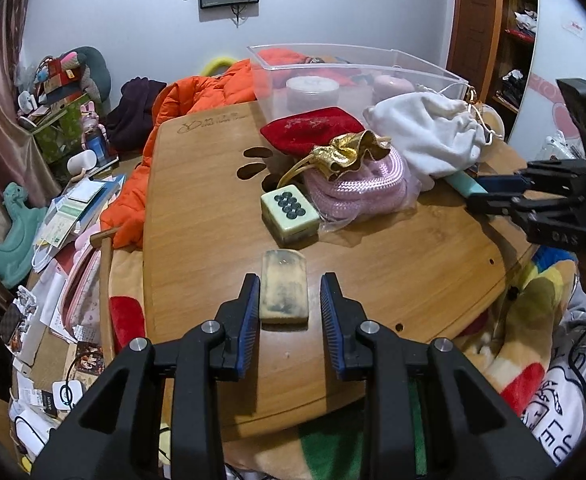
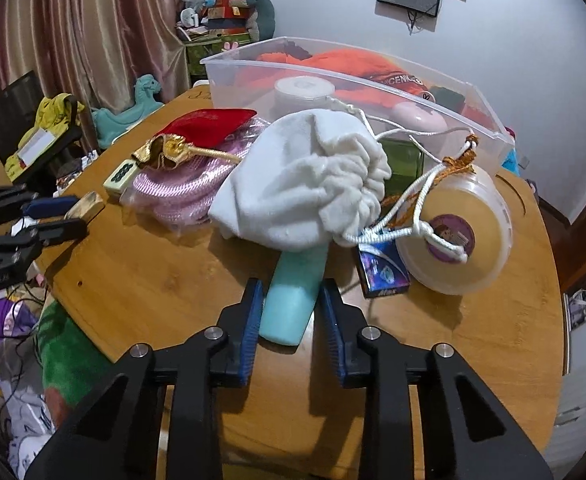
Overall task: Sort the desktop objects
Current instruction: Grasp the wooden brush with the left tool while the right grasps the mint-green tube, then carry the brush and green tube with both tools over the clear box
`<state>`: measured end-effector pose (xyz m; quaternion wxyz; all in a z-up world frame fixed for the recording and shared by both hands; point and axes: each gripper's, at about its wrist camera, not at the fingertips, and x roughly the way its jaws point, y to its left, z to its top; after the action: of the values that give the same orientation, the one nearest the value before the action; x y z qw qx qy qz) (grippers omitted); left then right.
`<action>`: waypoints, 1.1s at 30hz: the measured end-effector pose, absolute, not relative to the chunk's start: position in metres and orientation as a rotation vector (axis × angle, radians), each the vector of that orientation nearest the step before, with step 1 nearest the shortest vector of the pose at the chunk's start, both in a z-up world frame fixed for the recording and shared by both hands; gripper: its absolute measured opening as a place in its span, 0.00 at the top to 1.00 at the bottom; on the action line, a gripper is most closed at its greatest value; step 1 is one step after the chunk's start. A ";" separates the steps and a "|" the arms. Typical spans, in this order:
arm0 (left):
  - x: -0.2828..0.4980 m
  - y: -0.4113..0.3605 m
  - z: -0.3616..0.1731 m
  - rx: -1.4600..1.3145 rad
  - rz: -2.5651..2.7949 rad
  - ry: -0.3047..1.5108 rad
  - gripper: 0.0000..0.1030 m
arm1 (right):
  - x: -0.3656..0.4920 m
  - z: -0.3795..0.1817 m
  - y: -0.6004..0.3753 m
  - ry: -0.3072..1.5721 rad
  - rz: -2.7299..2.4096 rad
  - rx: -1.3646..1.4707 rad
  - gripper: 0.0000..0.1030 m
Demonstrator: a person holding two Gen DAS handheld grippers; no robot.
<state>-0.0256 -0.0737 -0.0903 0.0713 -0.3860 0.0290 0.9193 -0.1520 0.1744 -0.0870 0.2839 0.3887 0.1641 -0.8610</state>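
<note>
Pouch (image 1: 313, 130): red with gold trim. Cord (image 1: 357, 192): pink, braided; drawstring bag (image 2: 305, 180): white. Tile (image 1: 289, 210): cream with dark green circles; tube (image 2: 293, 300): teal.

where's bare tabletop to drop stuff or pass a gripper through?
Free: the table's far-left stretch, between its left edge and the mahjong tile; also the near-right corner, in front of the round tub. Crowded: the far middle, where red pouch, pink rope and white bag pile against the clear bin.
</note>
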 end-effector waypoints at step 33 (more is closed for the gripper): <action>-0.026 -0.018 -0.028 -0.897 2.822 0.017 0.78 | -0.135 -0.041 0.228 0.250 -2.316 0.882 0.87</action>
<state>-0.0265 -0.0180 -0.0283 0.0903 -0.3017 0.0057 0.9491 -0.1346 0.2281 -0.0406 0.3196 0.3354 0.0949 -0.8811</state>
